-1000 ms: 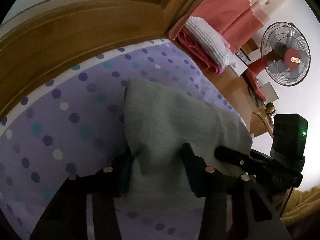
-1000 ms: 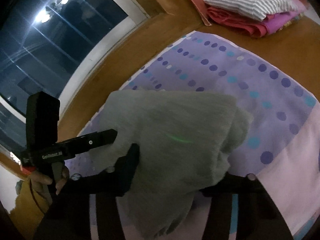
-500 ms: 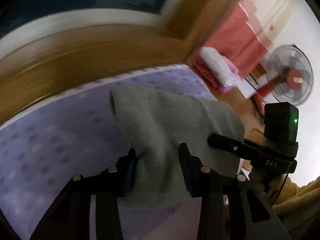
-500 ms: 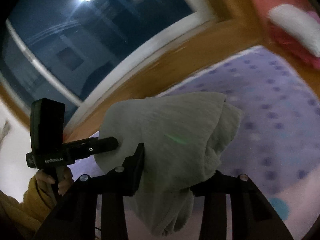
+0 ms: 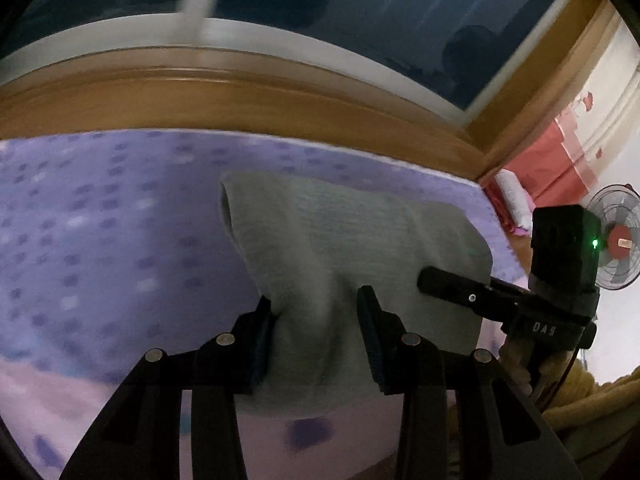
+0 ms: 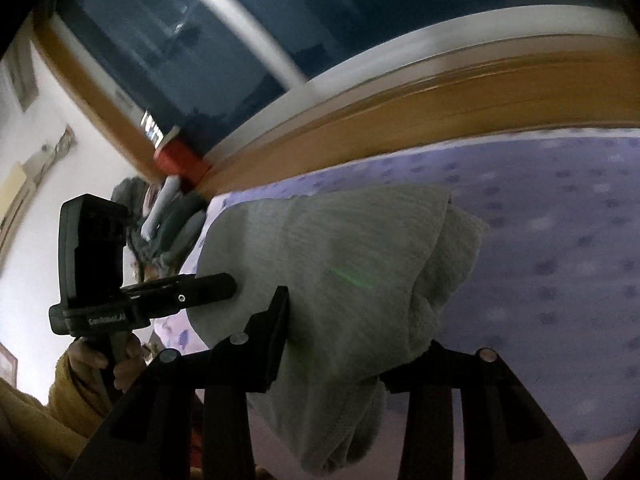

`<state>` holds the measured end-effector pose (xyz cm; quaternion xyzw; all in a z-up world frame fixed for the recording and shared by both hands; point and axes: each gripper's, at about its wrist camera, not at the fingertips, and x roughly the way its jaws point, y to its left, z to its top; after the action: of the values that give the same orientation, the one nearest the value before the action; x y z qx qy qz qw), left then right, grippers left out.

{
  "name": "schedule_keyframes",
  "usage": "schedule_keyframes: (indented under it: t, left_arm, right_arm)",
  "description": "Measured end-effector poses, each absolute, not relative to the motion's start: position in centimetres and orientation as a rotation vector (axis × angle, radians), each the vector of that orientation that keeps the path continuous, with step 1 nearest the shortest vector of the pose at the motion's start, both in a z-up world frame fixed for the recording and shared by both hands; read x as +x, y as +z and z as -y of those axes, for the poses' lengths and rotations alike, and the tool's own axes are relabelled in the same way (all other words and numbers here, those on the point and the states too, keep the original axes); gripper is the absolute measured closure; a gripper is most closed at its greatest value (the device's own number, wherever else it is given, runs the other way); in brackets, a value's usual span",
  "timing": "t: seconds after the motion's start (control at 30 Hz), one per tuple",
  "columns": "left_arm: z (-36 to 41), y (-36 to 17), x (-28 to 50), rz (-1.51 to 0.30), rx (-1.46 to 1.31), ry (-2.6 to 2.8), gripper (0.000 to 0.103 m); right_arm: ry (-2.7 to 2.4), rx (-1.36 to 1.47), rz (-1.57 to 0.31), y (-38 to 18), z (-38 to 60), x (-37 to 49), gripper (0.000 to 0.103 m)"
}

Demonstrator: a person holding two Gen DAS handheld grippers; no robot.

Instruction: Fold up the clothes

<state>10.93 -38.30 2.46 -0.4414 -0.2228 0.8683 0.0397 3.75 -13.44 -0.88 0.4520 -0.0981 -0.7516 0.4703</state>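
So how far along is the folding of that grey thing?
Partly done, it seems: the grey garment is already doubled into a thick bundle. In hand: the left gripper and right gripper each pinch it, lifted above the dotted purple sheet. Left: laying it down flat and finishing the fold.

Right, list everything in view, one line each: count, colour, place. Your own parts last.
garment: one, grey-green, lifted above the bed between both tongs
bedsheet: one, purple with dots, pink band near the camera, under the garment
wooden ledge: one, brown, behind the bed
window: one, dark, above the ledge
fan: one, white with red centre, far right
folded bedding: one pile, red and white, bed's far corner
clothes heap: one, grey, left of the bed
left tongs: black, shut on garment
right tongs: black, shut on garment
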Motion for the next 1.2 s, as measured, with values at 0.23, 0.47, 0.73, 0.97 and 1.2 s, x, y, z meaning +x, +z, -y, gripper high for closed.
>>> schedule_keyframes:
  t: [0.23, 0.47, 0.73, 0.97, 1.2]
  left_arm:
    - [50.0, 1.6, 17.4, 0.746, -1.355, 2.738, 0.064]
    - [56.0, -1.1, 17.7, 0.801, -1.4, 2.815, 0.064]
    - [56.1, -3.4, 16.7, 0.685, -1.482, 2.836, 0.064]
    - [56.0, -4.3, 16.2, 0.673, -1.495, 2.858, 0.063]
    - [56.7, -2.3, 17.9, 0.638, -1.442, 2.904, 0.063]
  right_arm:
    - [-1.776, 1.12, 0.182, -3.1, 28.0, 7.7, 0.066]
    - [-1.718, 1.14, 0.029, -4.4, 36.0, 7.0, 0.066]
    - [-1.709, 1.228, -0.016, -7.6, 37.3, 6.0, 0.064]
    - [-1.737, 1.253, 0.01, -8.6, 37.2, 5.4, 0.051]
    - [-1.859, 1.226, 0.025, -6.6, 35.9, 6.1, 0.048]
